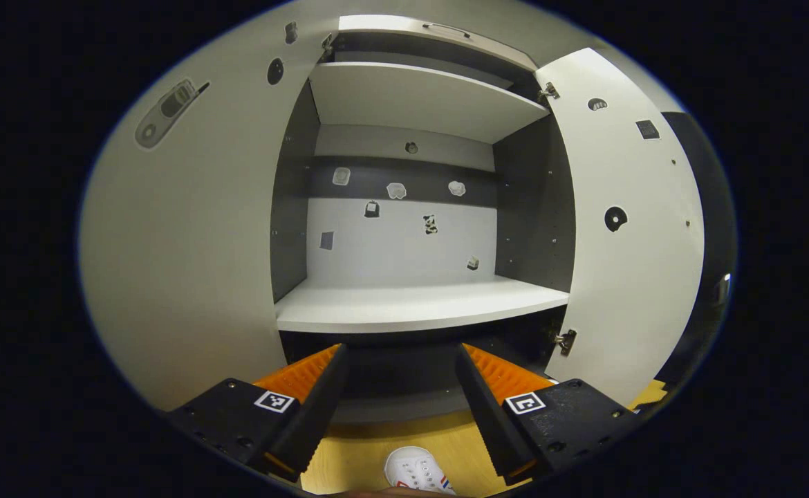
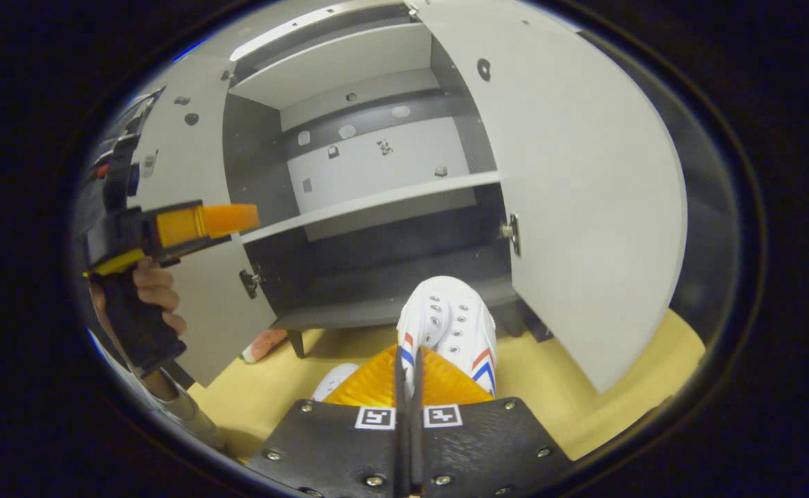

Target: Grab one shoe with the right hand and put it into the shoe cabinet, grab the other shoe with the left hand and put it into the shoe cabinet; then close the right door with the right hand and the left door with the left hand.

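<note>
In the right gripper view my right gripper (image 2: 408, 363) is shut on the rim of a white shoe (image 2: 449, 321) with red and blue stripes. The shoe hangs toe-forward in front of the shoe cabinet's dark bottom compartment (image 2: 391, 277). The toe of a second white shoe (image 2: 332, 380) peeks out on the floor left of the fingers. My left gripper (image 1: 401, 353) is open and holds nothing, facing the cabinet's white middle shelf (image 1: 418, 304). A white shoe (image 1: 415, 470) lies low between its fingers, over the wooden floor. That left gripper (image 2: 228, 218) appears far left, held by a hand (image 2: 159, 294).
Both cabinet doors stand wide open: the left door (image 1: 190, 228) and the right door (image 1: 633, 235), also the right door (image 2: 584, 207). An upper shelf (image 1: 418, 97) sits above. A small pinkish object (image 2: 263, 344) lies on the yellow floor (image 2: 563, 394) by the cabinet's leg.
</note>
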`<state>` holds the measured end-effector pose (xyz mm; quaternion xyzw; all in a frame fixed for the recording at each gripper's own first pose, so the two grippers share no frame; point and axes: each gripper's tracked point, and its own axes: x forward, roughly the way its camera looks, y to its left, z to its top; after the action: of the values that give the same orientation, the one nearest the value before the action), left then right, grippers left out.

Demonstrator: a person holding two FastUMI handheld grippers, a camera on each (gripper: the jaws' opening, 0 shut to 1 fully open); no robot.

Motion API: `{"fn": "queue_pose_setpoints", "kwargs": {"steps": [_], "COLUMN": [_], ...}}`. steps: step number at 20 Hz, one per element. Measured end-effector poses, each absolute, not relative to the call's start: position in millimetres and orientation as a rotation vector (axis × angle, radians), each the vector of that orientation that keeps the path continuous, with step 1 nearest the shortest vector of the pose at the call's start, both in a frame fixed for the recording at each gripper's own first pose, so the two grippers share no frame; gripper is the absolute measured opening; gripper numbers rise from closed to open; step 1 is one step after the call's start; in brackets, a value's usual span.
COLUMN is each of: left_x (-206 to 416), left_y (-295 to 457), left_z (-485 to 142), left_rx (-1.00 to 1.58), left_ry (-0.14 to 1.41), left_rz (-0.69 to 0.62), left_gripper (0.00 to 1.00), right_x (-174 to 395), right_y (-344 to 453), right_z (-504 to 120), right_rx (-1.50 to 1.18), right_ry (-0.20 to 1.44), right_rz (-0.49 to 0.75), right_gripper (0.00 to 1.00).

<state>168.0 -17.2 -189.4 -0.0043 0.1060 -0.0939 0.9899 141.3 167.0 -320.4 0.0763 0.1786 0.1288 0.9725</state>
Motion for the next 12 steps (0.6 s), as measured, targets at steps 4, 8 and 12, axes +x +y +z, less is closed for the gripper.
{"fn": "queue_pose_setpoints", "kwargs": {"steps": [4,8,12], "left_x": [169.0,161.2,150.6], "left_y": [-2.8,-14.2,-28.4], "left_z": [-173.6,-168.4,-170.5], "left_rx": [-0.010,-0.031,-0.066], "left_ry": [0.158,0.156,0.186], "left_rz": [-0.167,-0.237,-0.303], "left_gripper": [0.95,0.94,0.93], "right_x": [144.4,157.7,183.6], "right_y": [166.0,173.3,191.8], "right_z": [-260.5,-184.8,-118.2], "right_rx": [0.087,0.030,-0.016], "right_ry": [0.238,0.137,0.069], "right_rz": [0.253,0.256,0.257], "right_gripper": [0.01,0.01,0.01]}}
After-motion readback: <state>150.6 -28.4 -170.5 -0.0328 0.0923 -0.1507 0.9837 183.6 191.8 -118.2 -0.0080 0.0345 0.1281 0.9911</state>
